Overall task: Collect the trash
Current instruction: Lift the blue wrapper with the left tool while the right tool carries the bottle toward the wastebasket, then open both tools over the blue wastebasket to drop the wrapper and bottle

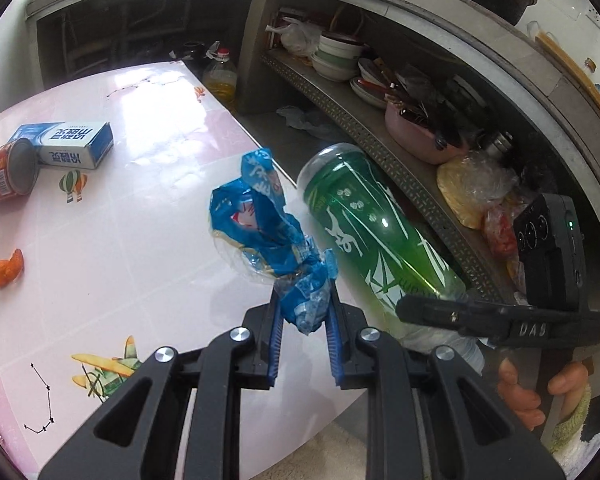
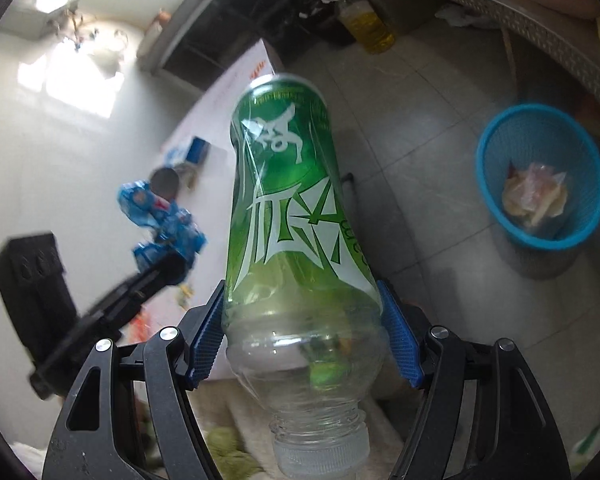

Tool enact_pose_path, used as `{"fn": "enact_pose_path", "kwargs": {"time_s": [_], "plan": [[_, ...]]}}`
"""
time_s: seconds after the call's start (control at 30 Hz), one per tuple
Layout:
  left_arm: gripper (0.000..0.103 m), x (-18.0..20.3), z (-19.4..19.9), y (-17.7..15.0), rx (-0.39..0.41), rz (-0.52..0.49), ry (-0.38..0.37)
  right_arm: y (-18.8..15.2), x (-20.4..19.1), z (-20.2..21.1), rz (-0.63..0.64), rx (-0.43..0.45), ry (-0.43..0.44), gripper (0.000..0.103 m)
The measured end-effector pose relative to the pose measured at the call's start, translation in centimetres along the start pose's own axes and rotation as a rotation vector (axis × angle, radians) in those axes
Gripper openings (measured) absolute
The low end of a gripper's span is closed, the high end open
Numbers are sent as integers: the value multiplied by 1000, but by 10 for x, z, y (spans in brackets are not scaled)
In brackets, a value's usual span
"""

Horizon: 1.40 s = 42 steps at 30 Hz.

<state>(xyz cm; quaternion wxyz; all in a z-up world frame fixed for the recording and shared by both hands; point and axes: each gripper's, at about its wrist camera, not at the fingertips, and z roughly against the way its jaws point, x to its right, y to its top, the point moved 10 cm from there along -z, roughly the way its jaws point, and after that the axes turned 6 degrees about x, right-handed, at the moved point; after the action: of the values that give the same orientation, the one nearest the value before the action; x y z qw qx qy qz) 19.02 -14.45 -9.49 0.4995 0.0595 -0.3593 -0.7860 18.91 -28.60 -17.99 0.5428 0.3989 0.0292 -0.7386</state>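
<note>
The left hand-held gripper [image 1: 303, 316] is clamped on a crumpled blue wrapper [image 1: 260, 232], which stands up out of its blue pads above the table [image 1: 140, 208]. Just to its right, the right hand-held gripper [image 2: 302, 332] is closed on a green plastic bottle [image 2: 288, 208], cap end toward the camera. Farther left of the left hand-held gripper, a red can [image 1: 8, 176], a blue and white box [image 1: 72, 144] and an orange peel [image 1: 7, 270] lie on the table. To the right of the right hand-held gripper, a blue basket [image 2: 500, 200] stands on the floor with some wrappers inside.
</note>
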Motion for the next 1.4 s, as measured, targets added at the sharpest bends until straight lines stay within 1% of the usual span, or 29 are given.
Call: {"fn": "enact_pose_path", "kwargs": {"time_s": [0.1,0.17,0.27,0.3,0.37,0.43,0.53,0.6,0.7,0.8,0.9,0.97,1.0,1.03,1.07,1.1,1.13,1.2,1.23,1.3,1.37,1.4], "plan": [[18,-4,1,3,3,5,11,-3,-4,0,53,-15,-11,67],[18,0,1,6,7,6,8,-7,-2,0,20,-32,50,67],[18,10,0,12,15,-9,-9,-11,16,11,-97,-31,162,67],[18,15,-1,14,15,-19,-17,-11,23,16,-149,-15,213,67],[18,25,-4,17,9,-38,-37,-10,36,30,-229,13,282,67],[18,38,-9,20,-2,-60,-57,-7,56,47,-304,63,322,67],[18,62,-22,26,-18,-102,-94,-4,92,74,-399,141,335,67],[18,84,-34,30,-39,-124,-132,-1,116,86,-449,196,302,67],[18,115,-60,35,-101,-157,-183,-4,154,99,-545,247,258,67],[19,143,-101,37,-208,-183,-218,-10,190,99,-626,260,192,67],[19,162,-146,36,-294,-224,-193,-14,218,89,-708,255,160,67],[21,174,-173,36,-331,-262,-193,-17,222,75,-740,259,139,67],[23,179,-189,36,-348,-288,-181,-14,227,70,-753,262,128,67],[32,179,-200,38,-353,-302,-163,-10,234,64,-767,264,112,67],[46,178,-211,42,-349,-309,-129,-5,240,59,-768,265,95,67],[52,173,-220,49,-331,-303,-81,1,244,55,-767,269,81,67],[57,170,-223,55,-315,-288,-60,7,247,48,-771,270,66,67],[60,165,-220,64,-294,-245,-58,26,248,27,-754,264,35,67],[65,159,-214,68,-279,-220,-68,32,252,20,-749,260,14,67],[67,143,-198,73,-249,-215,-55,46,259,6,-732,257,-46,70],[68,129,-181,75,-224,-221,-33,58,273,-18,-693,237,-125,80],[69,123,-171,75,-212,-217,-31,60,282,-24,-680,226,-175,80]]}}
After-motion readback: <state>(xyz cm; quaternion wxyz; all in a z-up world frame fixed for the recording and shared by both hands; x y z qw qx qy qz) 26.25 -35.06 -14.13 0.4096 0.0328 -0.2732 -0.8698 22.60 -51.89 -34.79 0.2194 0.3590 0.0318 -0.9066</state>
